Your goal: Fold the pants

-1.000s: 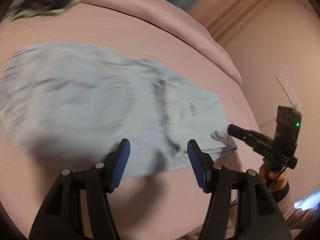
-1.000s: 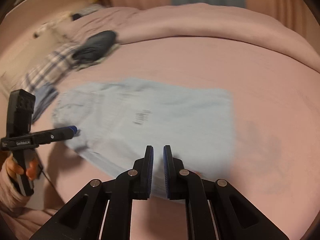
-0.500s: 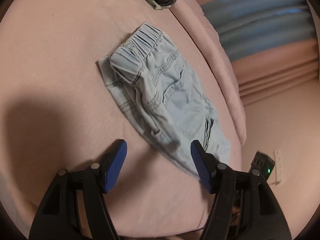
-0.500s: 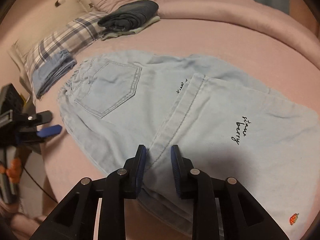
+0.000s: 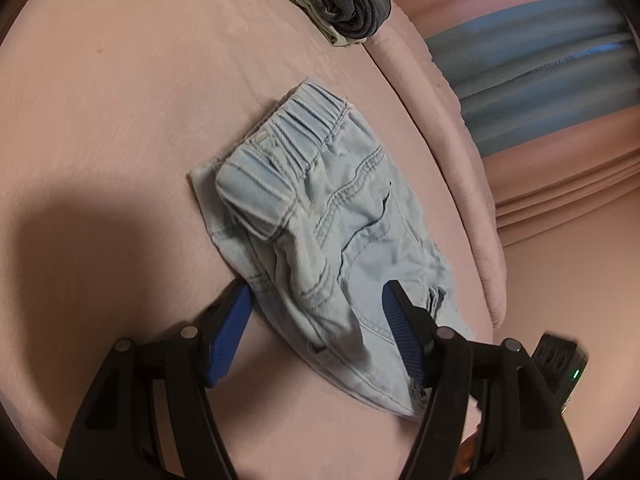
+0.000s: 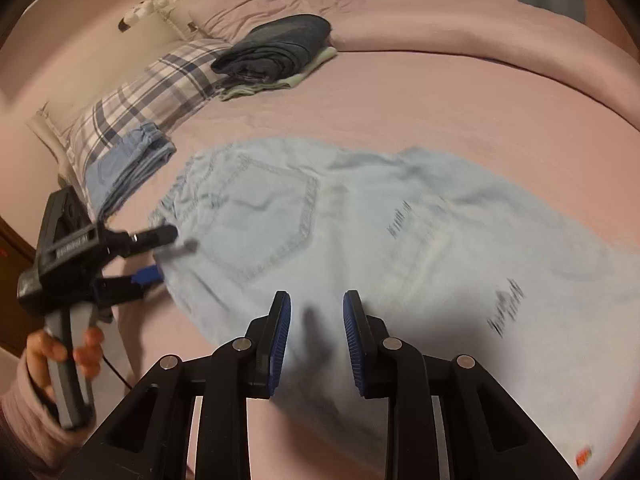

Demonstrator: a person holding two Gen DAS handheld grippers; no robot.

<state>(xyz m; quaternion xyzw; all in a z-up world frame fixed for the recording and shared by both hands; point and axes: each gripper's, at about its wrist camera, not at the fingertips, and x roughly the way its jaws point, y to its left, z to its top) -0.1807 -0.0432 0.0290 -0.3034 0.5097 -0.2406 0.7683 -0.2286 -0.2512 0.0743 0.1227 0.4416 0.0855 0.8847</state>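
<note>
Light blue denim pants [image 6: 340, 240] lie folded lengthwise on the pink bed, back pocket up, waistband toward the left. In the left wrist view the pants [image 5: 332, 240] show from the waistband end. My left gripper [image 5: 316, 332] is open, its jaws on either side of the near waistband corner; it also shows in the right wrist view [image 6: 160, 256] at the pants' left edge. My right gripper [image 6: 314, 340] is open and empty, just above the pants' near edge.
A stack of dark folded clothes [image 6: 276, 52] lies at the back of the bed. A plaid pillow [image 6: 140, 100] with folded blue jeans [image 6: 128, 168] on it lies at the left. A rolled pink duvet [image 6: 480, 24] runs along the far side.
My right gripper has opened, let go of the pants fabric and drawn back. My left gripper has moved in onto the waistband corner, still open.
</note>
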